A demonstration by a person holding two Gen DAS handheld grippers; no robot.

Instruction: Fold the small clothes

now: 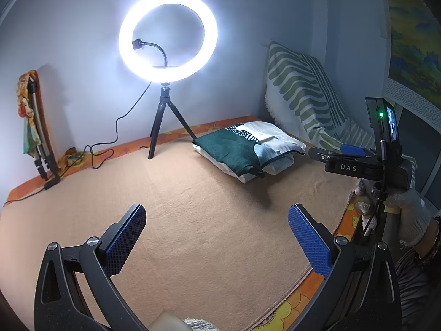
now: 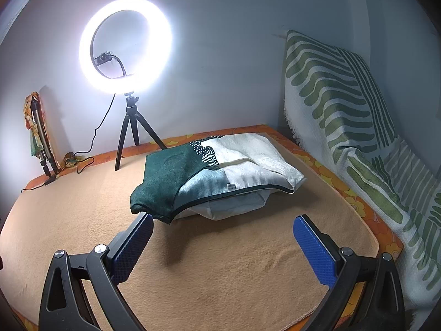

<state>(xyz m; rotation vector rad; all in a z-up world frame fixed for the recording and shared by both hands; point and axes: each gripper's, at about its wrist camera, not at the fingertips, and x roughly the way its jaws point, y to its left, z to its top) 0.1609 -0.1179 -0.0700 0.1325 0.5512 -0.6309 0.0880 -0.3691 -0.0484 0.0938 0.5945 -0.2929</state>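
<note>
Up close from the left wrist, the left gripper (image 1: 217,238) hangs with its blue pads (image 1: 310,241) spread wide and nothing between them, over a bare stretch of the tan blanket (image 1: 193,207). The folded clothes (image 1: 248,149) lie well ahead and to the right, a green and white stack on the blanket near the back edge. Just right of them the right gripper (image 1: 355,150) pokes in sideways, held by a gloved hand (image 1: 408,209); from this side I cannot tell how wide it stands. A lit ring light (image 1: 168,37) on a small tripod (image 1: 168,124) stands at the back by the wall, and a striped throw (image 1: 303,96) leans in the right corner.

From the right wrist, the right gripper (image 2: 223,244) is wide too, holding nothing, and the clothes (image 2: 217,171) sit just ahead of its fingertips, the green corner close to the left pad (image 2: 132,251) but apart from it. The ring light (image 2: 125,45) glows behind on the left, and the throw (image 2: 344,115) drapes along the right side.
</note>
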